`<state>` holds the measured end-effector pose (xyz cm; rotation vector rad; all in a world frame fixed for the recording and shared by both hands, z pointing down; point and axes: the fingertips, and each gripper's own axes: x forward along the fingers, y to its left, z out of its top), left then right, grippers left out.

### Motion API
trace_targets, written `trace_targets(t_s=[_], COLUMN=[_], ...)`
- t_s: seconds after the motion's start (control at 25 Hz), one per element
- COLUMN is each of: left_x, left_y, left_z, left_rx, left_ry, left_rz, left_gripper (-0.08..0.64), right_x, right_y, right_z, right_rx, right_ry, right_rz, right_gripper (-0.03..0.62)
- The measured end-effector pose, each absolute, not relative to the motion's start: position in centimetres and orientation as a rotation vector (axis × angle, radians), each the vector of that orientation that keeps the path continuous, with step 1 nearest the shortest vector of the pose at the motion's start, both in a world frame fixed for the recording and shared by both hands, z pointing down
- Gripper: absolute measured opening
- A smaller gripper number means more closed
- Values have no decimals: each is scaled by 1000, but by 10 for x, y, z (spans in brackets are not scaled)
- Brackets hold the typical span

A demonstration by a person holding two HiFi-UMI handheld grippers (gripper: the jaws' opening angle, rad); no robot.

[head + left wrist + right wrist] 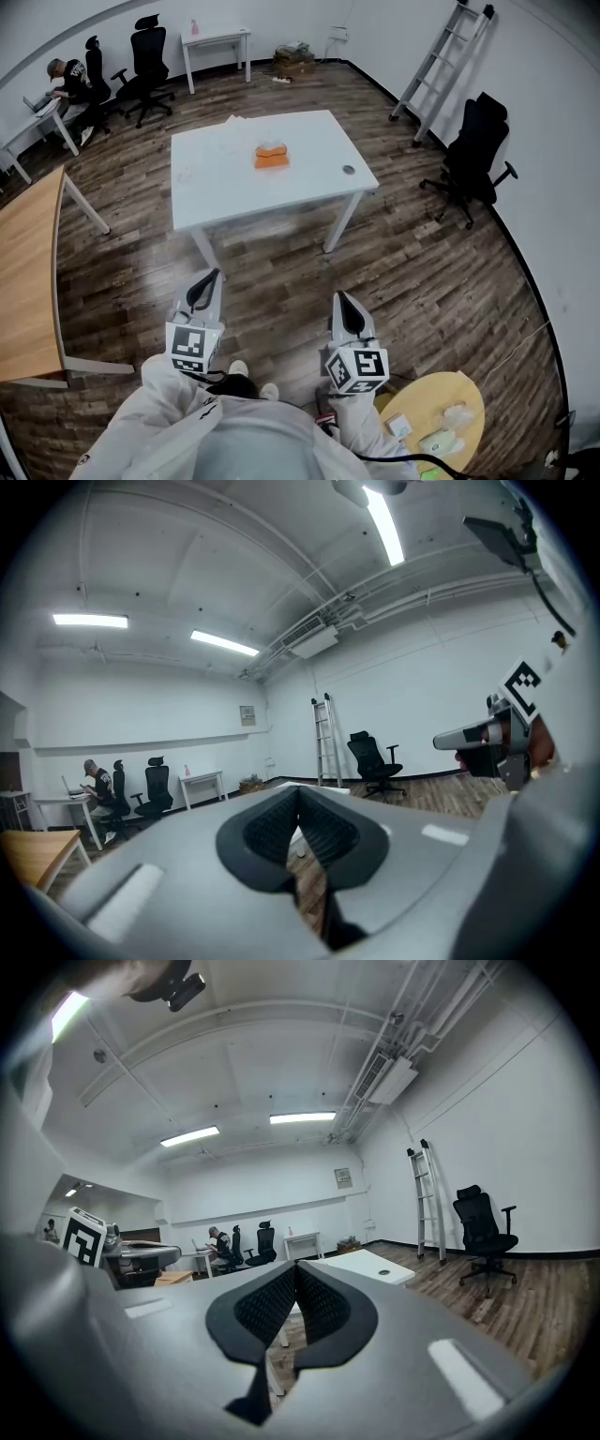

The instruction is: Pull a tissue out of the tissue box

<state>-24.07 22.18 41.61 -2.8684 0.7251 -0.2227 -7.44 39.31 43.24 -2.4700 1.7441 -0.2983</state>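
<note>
White table (211, 202) and tissue box (272, 157) sit way off at 12 o'clock, so left gripper (211, 276) and right gripper (339, 299) hang shut, empty.

Open wood floor (281, 272) is stretching between the person (234, 436) and the white table (216, 183), giving a clear way forward. On the tabletop the orange tissue box (272, 157) is sitting with bare surface on every side; a small round object (349, 170) is lying well apart, near the right edge. A wooden table (28, 272) is crowding the left side, a round yellow table (441, 386) the near right
</note>
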Motion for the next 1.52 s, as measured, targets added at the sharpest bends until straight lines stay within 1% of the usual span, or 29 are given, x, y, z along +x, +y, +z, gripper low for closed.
trace_targets(t_s=[0.52,1.52], left_x=[-215,-178], left_y=[204,103], left_z=[420,437], left_rx=[-2880,-2925], left_ry=[711,733], left_rz=[-193,-236], left_gripper=[0,0], right_x=[-55,-18], right_y=[377,275], right_z=[434,447], right_rx=[-2493,-2512], right_ry=[1746,1770], right_rz=[-283,-364], right_gripper=[2,2])
